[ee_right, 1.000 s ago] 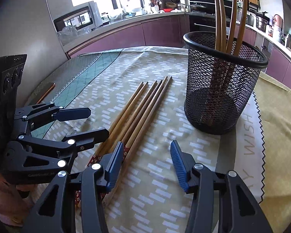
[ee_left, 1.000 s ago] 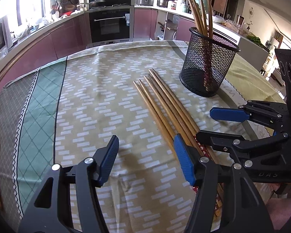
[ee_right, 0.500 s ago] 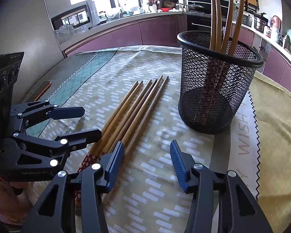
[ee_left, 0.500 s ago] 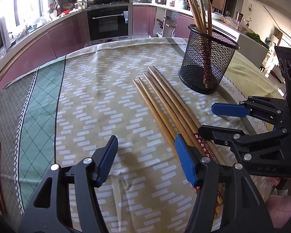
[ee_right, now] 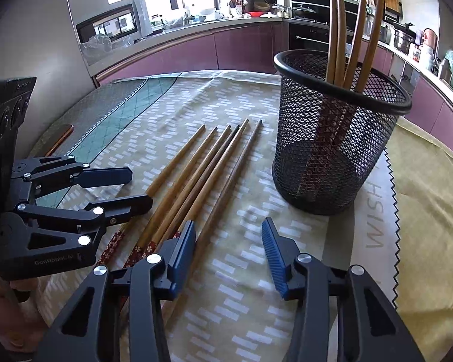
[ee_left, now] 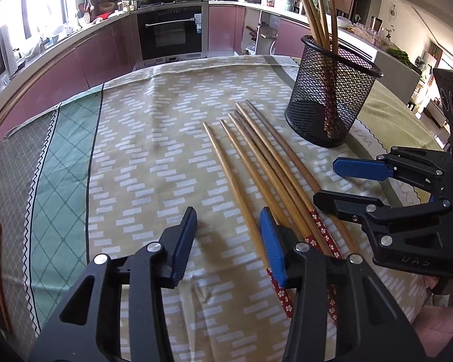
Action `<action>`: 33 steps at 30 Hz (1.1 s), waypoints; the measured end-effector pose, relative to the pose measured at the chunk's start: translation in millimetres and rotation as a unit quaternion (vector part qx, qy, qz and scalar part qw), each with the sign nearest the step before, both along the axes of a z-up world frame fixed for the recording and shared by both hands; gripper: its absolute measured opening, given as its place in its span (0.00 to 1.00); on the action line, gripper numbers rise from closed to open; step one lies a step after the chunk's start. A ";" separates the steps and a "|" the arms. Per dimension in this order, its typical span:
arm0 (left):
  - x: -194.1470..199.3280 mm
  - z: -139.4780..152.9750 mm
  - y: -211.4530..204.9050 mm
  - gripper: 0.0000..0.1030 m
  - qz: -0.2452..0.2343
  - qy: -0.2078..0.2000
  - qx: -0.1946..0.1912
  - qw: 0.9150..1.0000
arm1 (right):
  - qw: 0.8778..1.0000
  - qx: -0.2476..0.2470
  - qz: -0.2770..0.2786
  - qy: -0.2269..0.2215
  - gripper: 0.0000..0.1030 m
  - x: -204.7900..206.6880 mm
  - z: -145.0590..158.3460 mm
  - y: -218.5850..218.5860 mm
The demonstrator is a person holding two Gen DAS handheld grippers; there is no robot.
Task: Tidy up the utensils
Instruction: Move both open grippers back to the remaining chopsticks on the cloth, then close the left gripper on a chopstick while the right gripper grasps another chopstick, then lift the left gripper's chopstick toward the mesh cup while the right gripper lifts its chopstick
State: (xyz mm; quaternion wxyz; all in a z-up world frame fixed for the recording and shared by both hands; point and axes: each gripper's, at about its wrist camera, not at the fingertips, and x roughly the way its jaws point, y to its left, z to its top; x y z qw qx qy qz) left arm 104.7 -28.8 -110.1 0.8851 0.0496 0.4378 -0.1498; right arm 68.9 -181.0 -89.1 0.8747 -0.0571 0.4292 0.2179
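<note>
Several wooden chopsticks [ee_left: 256, 157] with red flowered ends lie side by side on the patterned tablecloth, also in the right wrist view [ee_right: 196, 178]. A black mesh holder [ee_left: 332, 96] stands upright beyond them with several chopsticks in it; it also shows in the right wrist view [ee_right: 338, 126]. My left gripper [ee_left: 226, 241] is open and empty, low over the cloth just left of the chopsticks' near ends. My right gripper [ee_right: 228, 250] is open and empty, just right of those ends; it shows at the right of the left wrist view [ee_left: 329, 181].
The tablecloth [ee_left: 136, 150] has a green band at its left and a yellow cloth [ee_right: 432, 196] at its right. Kitchen counters and an oven [ee_left: 169, 30] stand behind the table. A brown object [ee_right: 60, 135] lies at the table's left edge.
Both grippers have drawn back a little toward the near table edge and stayed open. The chopsticks and holder have not moved.
</note>
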 end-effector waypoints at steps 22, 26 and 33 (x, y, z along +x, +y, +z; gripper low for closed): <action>15.4 3.1 12.5 0.08 0.047 0.005 -0.044 0.998 | 0.998 0.060 -0.023 0.021 0.07 25.9 -1.4 -7.4; 7.3 9.4 15.5 0.08 0.043 -0.002 -0.054 0.998 | 0.997 0.068 -0.022 0.020 0.06 20.9 1.2 -13.3; -10.5 17.7 9.9 0.08 0.012 -0.008 -0.069 0.997 | 0.995 0.101 0.004 0.008 0.06 7.7 14.8 -19.2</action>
